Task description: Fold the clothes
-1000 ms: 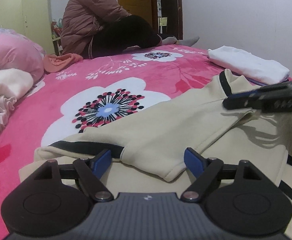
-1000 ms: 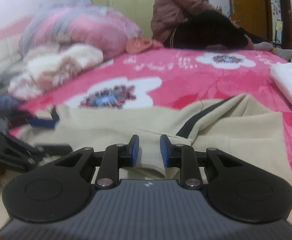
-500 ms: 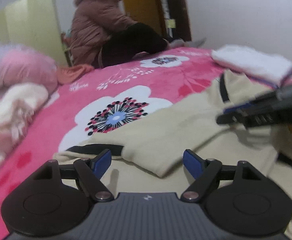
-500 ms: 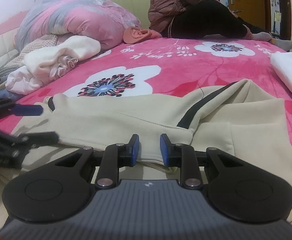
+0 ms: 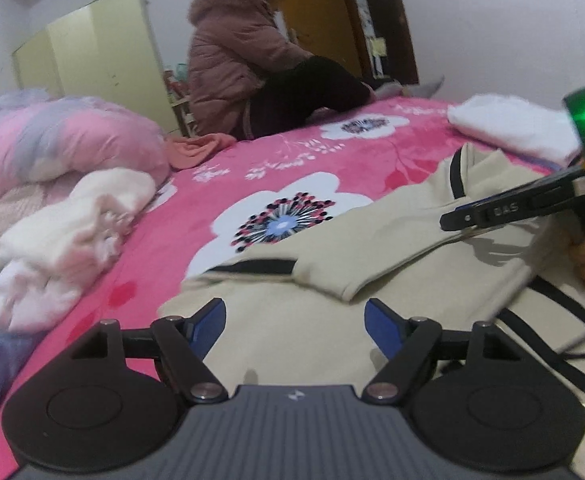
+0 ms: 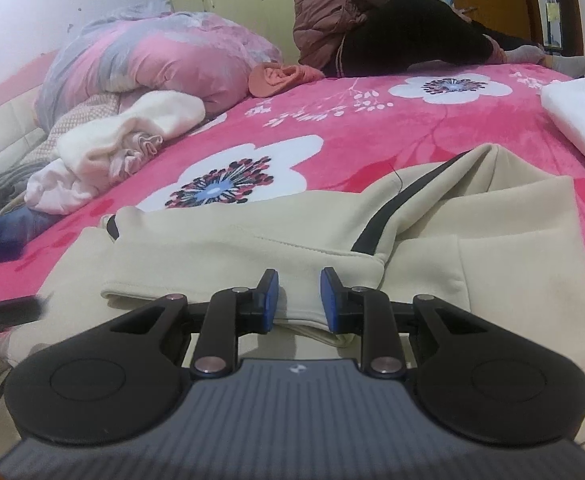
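cream fabric fills the near part of both views: a cream top with black stripes (image 6: 472, 248) lies spread on the pink flowered bedspread (image 6: 352, 152), with one sleeve (image 5: 372, 248) laid across the body so its cuff ends near the middle. the right gripper (image 6: 299, 298) sits low at that folded sleeve's hem with its blue pads a narrow gap apart; the cloth edge lies between them, but i cannot tell whether they truly pinch it or only bracket it. the left gripper (image 5: 295, 320) hovers above the body panel with its jaws spread wide, holding nothing.

risks from here, as i judge them:
- if the right pads only bracket the hem, any lift would leave the cloth behind or catch a single layer, and the sleeve would slide off its fold.
- the fabric looks thick and soft; a pull from one side alone could drag the whole top across the plush bedspread and wrinkle it.
- a thin dark cord (image 5: 572, 344) lies across the near right of the garment in the left view; it could snag under a fold.
- the folded white stack (image 6: 580, 116) lies to the far right, so a wide sweep could disturb it.
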`<state>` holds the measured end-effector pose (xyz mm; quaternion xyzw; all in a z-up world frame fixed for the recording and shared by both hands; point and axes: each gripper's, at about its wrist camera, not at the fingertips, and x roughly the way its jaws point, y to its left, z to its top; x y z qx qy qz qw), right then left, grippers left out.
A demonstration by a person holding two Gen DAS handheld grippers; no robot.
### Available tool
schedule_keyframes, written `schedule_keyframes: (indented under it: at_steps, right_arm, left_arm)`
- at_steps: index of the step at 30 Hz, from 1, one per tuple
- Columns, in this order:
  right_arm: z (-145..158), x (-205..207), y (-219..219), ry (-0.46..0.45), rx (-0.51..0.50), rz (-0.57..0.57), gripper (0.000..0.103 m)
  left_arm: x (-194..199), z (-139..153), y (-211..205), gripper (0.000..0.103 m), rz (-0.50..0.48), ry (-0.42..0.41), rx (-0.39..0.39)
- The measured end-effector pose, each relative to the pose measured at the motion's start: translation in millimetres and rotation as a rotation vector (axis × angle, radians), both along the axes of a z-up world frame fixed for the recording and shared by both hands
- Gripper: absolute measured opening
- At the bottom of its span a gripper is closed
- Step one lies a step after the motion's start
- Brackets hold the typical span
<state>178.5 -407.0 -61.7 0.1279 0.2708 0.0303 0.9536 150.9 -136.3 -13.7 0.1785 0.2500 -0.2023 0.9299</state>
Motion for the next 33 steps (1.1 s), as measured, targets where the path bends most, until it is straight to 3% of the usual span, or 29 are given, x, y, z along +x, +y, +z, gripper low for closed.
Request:
schedule_keyframes:
  at_steps: [6,9,14,20,25,33]
  right_arm:
    - [5.4,-3.9,-1.8,-0.002,0.019,-0.023,0.025]
    - [24.4,-26.1,-2.6,-0.012,0.044,-0.072,0.027]
    - [61.6,-96.2,9.2,-0.066,0.025,-0.074,0.032]
    - [71.3,-198.8,25.1,-0.077,0.01,-0.124,0.041]
    - [48.6,-263.3,46.4,-0.038,0.045,-0.22,0.041]
    - [22.4,-274.1,79.1,0.002,-0.081,-0.251,0.042]
  left_arm:
    - [-34.5,11.0,42.9,0.078,0.033,0.046,-0.111]
    - [-49.5,14.0,59.8,0.079,0.032,0.065,-0.152]
    - [-68.4,10.9,73.7,0.081,0.004,0.116,-0.199]
    - [-91.0,1.9,85.5,0.082,-0.031,0.189,-0.246]
    - [-111.1,-14.1,79.8,0.082,-0.081,0.225,-0.221]
    - [-120.6,-39.0,71.4,0.086,-0.095,0.259,-0.183]
